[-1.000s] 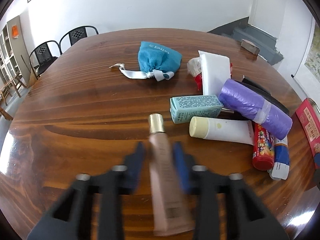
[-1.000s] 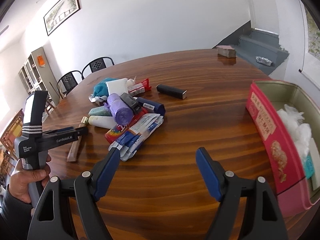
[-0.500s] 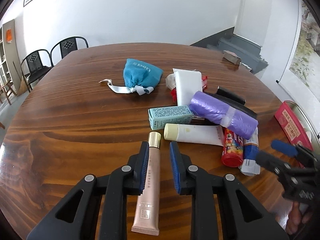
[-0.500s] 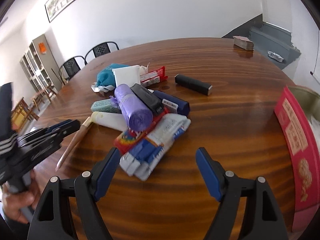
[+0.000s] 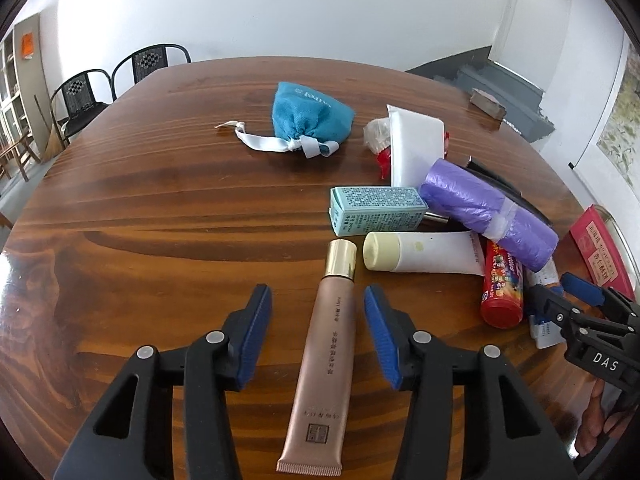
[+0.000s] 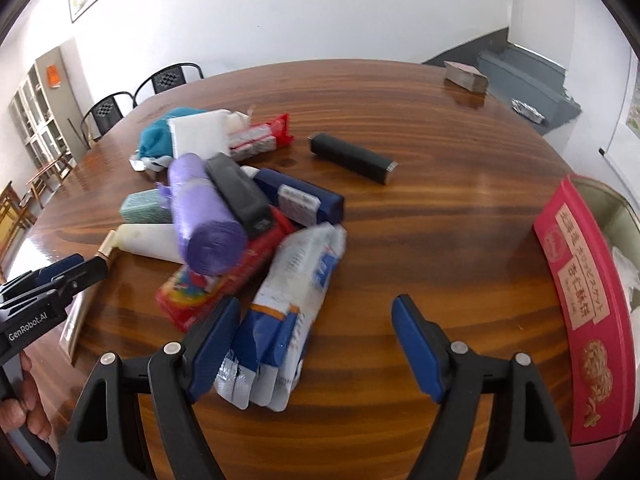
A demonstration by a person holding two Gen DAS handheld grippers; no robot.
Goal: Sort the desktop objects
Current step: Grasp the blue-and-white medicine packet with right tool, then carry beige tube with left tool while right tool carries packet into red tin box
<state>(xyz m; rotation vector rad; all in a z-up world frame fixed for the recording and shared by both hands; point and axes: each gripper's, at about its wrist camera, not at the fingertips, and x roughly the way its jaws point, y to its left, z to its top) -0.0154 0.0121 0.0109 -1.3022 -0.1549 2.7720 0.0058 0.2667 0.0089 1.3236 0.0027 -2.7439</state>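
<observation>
Left tool (image 5: 318,334): jaws have just been opening, now part open, pads clear of the pink tube (image 5: 326,354) lying flat between them on the worktop (image 5: 160,208). Tube's long axis runs away from the tool, gold cap (image 5: 341,259) far, crimped end near. Bare wood to its left; pile close on the right. Right tool (image 6: 316,344): wide open, holding nothing, left pad beside the white-blue pouch (image 6: 294,296).

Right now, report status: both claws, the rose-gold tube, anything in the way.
Left claw just opened, pads clear of the rose-gold gold-capped tube, which lies flat on the wooden table. Right claw open, empty, over the blue-and-white sachets. Pile beside the tube.
</observation>
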